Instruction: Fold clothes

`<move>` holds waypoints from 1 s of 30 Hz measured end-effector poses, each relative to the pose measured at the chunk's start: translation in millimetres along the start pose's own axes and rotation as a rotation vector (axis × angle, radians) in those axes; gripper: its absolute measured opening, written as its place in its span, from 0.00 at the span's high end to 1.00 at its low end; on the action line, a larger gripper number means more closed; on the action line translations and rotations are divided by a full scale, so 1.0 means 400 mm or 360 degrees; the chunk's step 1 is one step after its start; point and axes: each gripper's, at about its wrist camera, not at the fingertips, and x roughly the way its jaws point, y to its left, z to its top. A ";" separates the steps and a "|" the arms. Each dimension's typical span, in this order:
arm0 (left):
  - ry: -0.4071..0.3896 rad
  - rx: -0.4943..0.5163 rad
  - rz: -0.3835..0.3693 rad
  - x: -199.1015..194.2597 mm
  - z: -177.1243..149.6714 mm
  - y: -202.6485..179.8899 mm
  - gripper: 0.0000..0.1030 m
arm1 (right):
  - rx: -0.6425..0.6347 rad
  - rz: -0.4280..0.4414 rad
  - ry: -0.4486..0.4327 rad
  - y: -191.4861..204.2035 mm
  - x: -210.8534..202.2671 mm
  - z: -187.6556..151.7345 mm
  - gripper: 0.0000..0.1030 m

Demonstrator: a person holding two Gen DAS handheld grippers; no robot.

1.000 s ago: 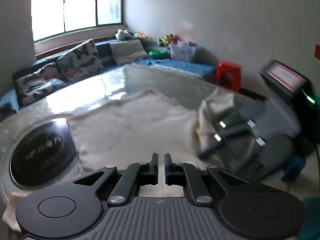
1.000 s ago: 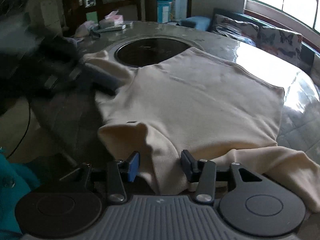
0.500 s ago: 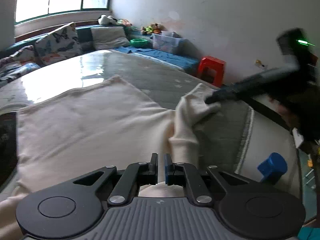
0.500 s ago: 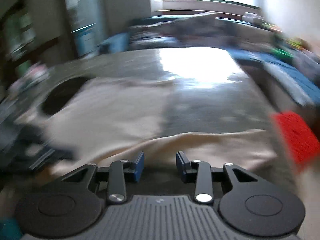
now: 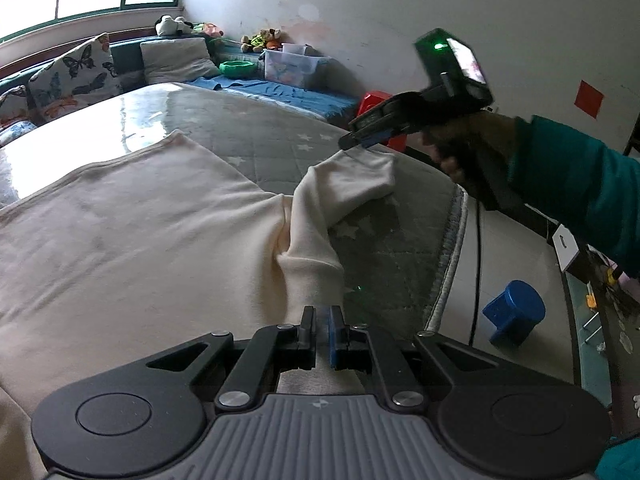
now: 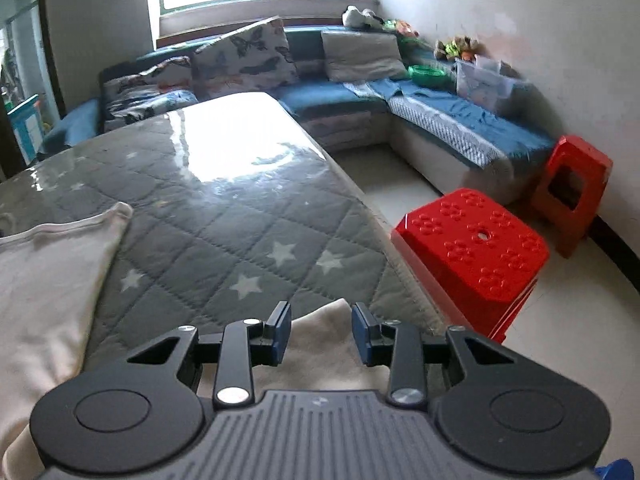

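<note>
Right, I'm looking down my left gripper [image 5: 322, 322] and its jaws are pinched nearly together on the cream garment [image 5: 132, 240], with a ridge of the fabric running straight into them. The cloth lies spread flat over the quilted grey table cover [image 5: 260, 140], stretching away to the left and far side of that gripper. One sleeve [image 5: 340, 196] runs from the left gripper's tips up and to the right, and its far end is lifted off the cover.

At that far end sits my right gripper [image 5: 354, 140], tips at the sleeve's cuff. From its own camera, the right gripper [image 6: 322, 334] has its jaws closing, still with a clear gap between the blue pads [image 6: 282, 332], and the cream sleeve end [image 6: 320, 344] lies between and below them. I can't tell whether the pads press on it. The garment's main body shows as a pale edge [image 6: 60, 264] well off to the left of this gripper.

A hand [image 5: 460, 148] in a teal sleeve [image 5: 572, 184] carries the right gripper.

Counting now: one garment, two grippers. Two red plastic stools [image 6: 472, 252] stand on the floor just beside the table's edge, one nearer and one behind [image 6: 572, 188]. One small blue stool [image 5: 514, 312] sits on the floor on the right of the left view. One green bowl [image 6: 428, 74] and one clear storage box [image 6: 484, 84] rest on the blue sofa [image 6: 460, 120] along the wall.
</note>
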 end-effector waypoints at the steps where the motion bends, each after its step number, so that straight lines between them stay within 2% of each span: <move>1: -0.0002 -0.0006 0.0001 -0.001 0.002 0.002 0.93 | -0.0003 -0.0004 0.0007 0.000 0.007 0.001 0.77; 2: -0.0004 -0.0012 0.0002 -0.002 0.004 0.004 0.93 | -0.0008 -0.0009 0.0008 0.000 0.012 0.002 0.78; 6: -0.0064 -0.0030 0.0024 -0.013 0.028 0.011 0.92 | -0.0031 -0.0026 0.0005 0.006 0.021 0.009 0.97; 9: -0.0098 -0.0062 0.0034 -0.007 0.050 0.020 0.92 | -0.0035 -0.0012 -0.0041 0.010 0.010 0.024 1.00; 13: -0.0095 -0.0090 0.0023 0.022 0.068 0.027 0.85 | 0.0000 0.0076 -0.0164 0.009 -0.039 0.066 1.00; 16: -0.0093 -0.0094 0.0005 0.036 0.072 0.021 0.84 | -0.0034 0.0105 -0.0205 0.018 -0.085 0.095 1.00; 20: -0.0100 -0.0056 0.0009 0.046 0.071 0.005 0.76 | -0.0122 0.0036 -0.0112 0.026 -0.074 0.076 0.95; 25: -0.0084 -0.0026 0.0031 0.055 0.070 -0.004 0.76 | -0.0084 0.0017 0.0009 0.007 -0.016 0.032 0.90; 30: -0.0080 -0.0044 0.0021 0.066 0.073 0.000 0.75 | -0.0125 -0.0003 0.0061 0.004 0.029 0.006 0.84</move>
